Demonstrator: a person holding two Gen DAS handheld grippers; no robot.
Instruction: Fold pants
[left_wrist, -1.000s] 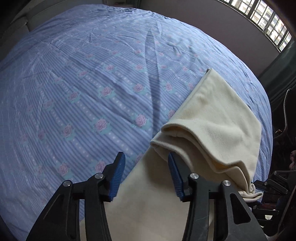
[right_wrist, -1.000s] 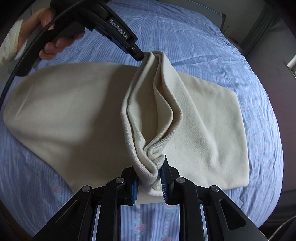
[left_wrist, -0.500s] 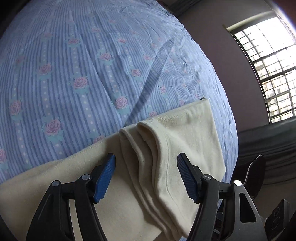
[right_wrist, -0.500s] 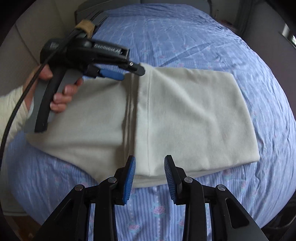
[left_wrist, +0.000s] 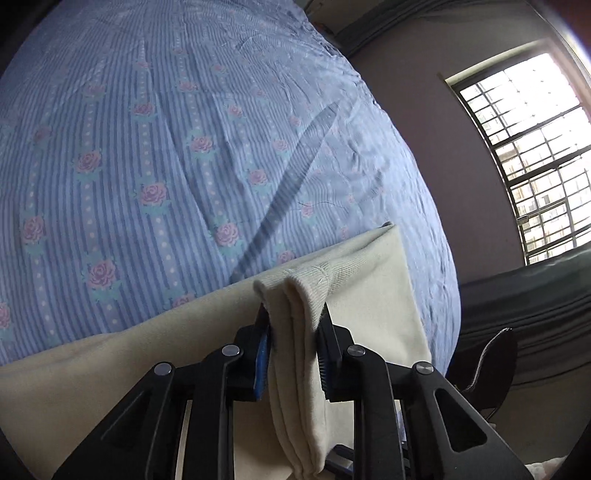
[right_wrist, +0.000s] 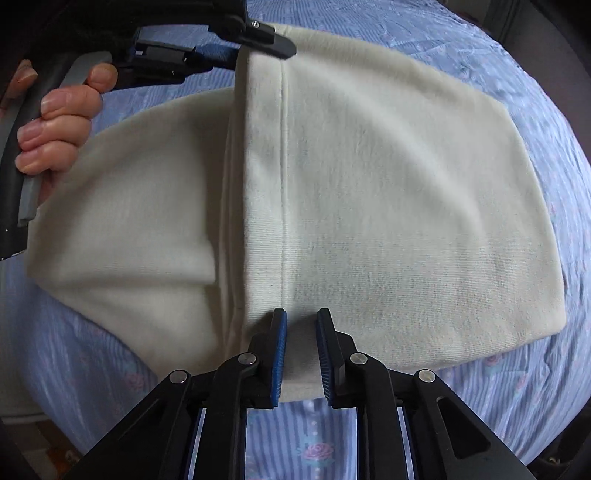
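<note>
The cream pants (right_wrist: 388, 192) lie folded on the bed, with a stacked folded edge running across the middle. In the left wrist view my left gripper (left_wrist: 293, 325) is shut on the far end of that folded edge of the pants (left_wrist: 306, 295). The left gripper also shows in the right wrist view (right_wrist: 258, 40) at the top, held by a hand. My right gripper (right_wrist: 301, 325) is partly open at the near end of the folded edge, with the cloth lying between its blue pads (right_wrist: 280, 350); they do not pinch it.
The blue striped bedsheet with pink roses (left_wrist: 166, 155) covers the bed. A barred window (left_wrist: 535, 155) and a wall stand beyond the bed's right side. A dark chair (left_wrist: 491, 369) is at the lower right.
My left gripper was open and has closed on the far end of the folded edge. My right gripper let go of the bunched cloth a second ago, and the pants now lie flat.
</note>
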